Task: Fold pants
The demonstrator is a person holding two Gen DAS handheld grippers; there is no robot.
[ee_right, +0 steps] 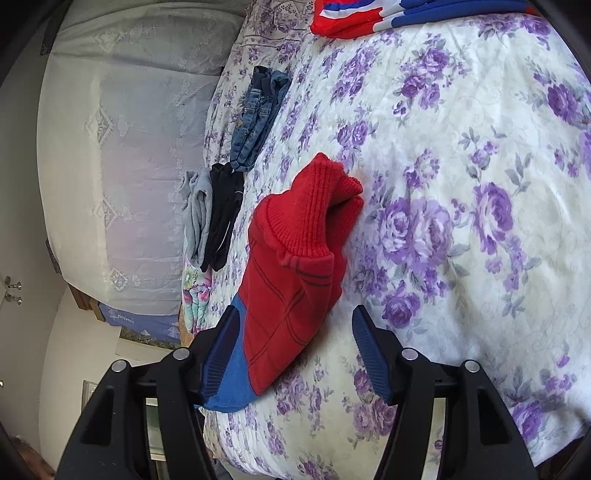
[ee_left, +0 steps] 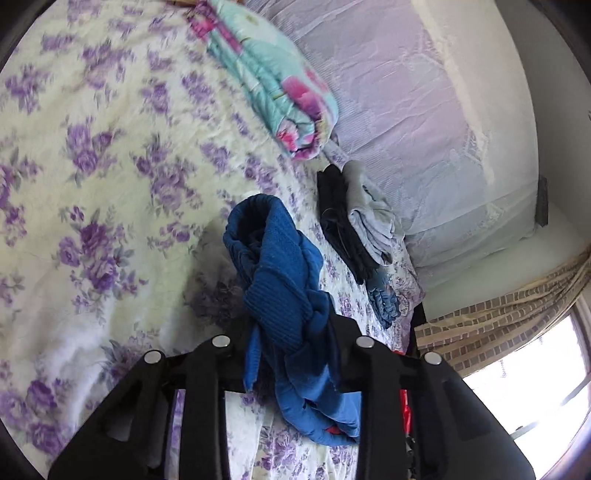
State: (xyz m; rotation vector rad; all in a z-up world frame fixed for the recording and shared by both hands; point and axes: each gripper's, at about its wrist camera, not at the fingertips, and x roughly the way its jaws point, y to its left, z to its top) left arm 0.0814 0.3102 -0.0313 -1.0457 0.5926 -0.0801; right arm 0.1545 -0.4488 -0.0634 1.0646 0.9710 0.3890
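The pants are red and blue with ribbed cuffs and lie on a bedspread printed with purple flowers (ee_left: 92,184). In the left wrist view a blue leg (ee_left: 273,258) is bunched and twisted, and my left gripper (ee_left: 295,332) is shut on it; the cloth hides the fingertips. In the right wrist view the red leg (ee_right: 295,251) lies folded over itself, its cuff pointing away. My right gripper (ee_right: 295,332) stands open around the red leg's near end. The left blue pad (ee_right: 221,350) is beside the cloth and the right pad is clear of it.
Folded black and grey garments (ee_right: 218,214) and folded jeans (ee_right: 258,118) lie along the bed's left side by a lace-covered pillow (ee_right: 129,147). A rolled turquoise quilt (ee_left: 273,81) lies further up. A red-and-blue garment (ee_right: 369,14) sits at the far edge. A window (ee_left: 535,398) is low right.
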